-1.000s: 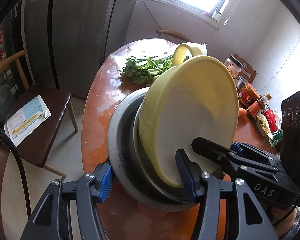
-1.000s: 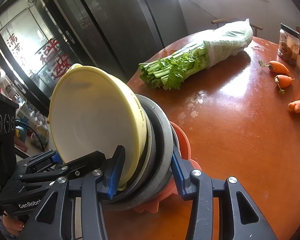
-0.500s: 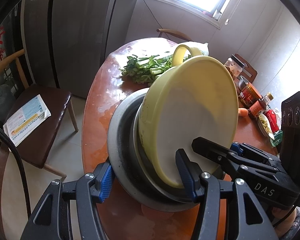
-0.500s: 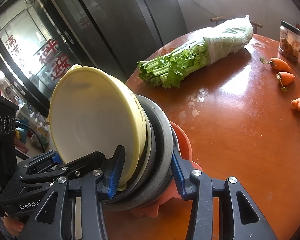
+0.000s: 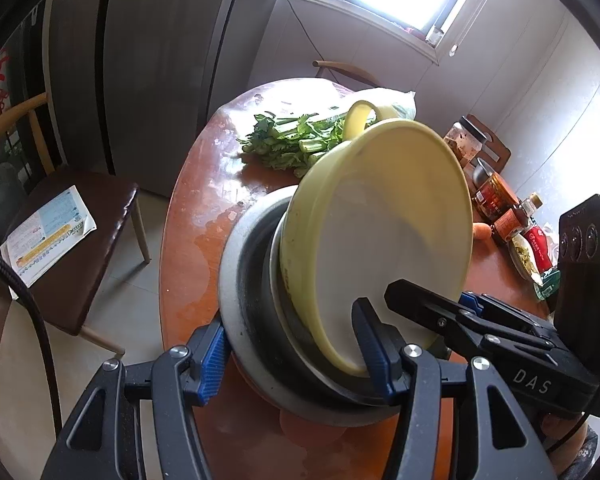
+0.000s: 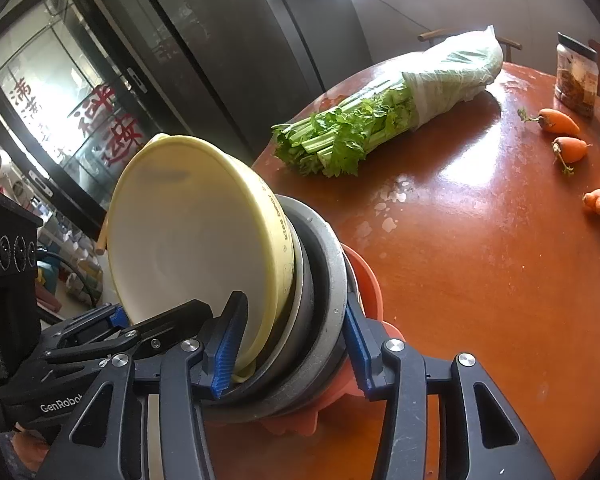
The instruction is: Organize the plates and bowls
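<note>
Both tongs angle downward, side by side. The left tongs (image 5: 296, 354) and right tongs (image 6: 290, 354) each clamp the nested stack of dishes (image 5: 256, 280), tipped on edge above the tabletop (image 6: 480, 260), yellow bowl (image 6: 188, 232) facing the cameras.

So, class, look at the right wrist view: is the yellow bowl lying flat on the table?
No, the yellow bowl stands tilted on edge, nested with the grey dishes above the table.
</note>
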`<state>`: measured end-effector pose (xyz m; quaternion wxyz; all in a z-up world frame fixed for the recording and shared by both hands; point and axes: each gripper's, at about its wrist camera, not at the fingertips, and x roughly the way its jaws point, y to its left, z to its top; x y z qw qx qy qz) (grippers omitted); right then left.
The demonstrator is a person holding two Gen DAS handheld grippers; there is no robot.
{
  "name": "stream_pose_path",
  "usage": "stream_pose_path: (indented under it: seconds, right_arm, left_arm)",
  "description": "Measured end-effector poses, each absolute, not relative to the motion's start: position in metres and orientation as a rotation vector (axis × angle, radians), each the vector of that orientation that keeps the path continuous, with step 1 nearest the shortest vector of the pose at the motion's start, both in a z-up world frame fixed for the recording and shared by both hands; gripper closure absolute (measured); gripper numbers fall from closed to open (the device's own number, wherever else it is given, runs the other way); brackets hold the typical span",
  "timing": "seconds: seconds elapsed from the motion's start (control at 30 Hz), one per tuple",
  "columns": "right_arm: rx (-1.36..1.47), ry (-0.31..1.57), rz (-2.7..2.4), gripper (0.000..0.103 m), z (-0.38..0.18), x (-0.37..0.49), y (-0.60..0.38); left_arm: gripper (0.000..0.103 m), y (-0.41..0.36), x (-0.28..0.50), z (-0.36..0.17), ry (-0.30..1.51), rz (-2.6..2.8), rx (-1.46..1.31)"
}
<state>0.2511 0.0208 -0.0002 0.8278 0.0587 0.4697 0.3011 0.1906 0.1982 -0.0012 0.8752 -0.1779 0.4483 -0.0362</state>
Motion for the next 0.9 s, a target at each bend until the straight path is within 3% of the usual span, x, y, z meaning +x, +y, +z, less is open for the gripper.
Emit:
stream_pose_path:
  seconds: [0.13,0.2,0.9]
  right_arm:
    - [0.116,0.983,0.633,0.048,0.002,0.25,0.021]
    - [0.113,0.95,0.621,0.038,0.007,0.248,0.019]
    - [0.095,0.863,0.593,0.029,0.036,0.232,-0.002]
  left_arm:
    - [0.042,0.198,0.189,0.002,0.924,-0.04,-0.341]
    - [0.041,0.198,0.189,0.006,0.912,-0.014,-0.312]
    - [0.034,0.207,0.164,0.031,0.836,0.024,-0.299]
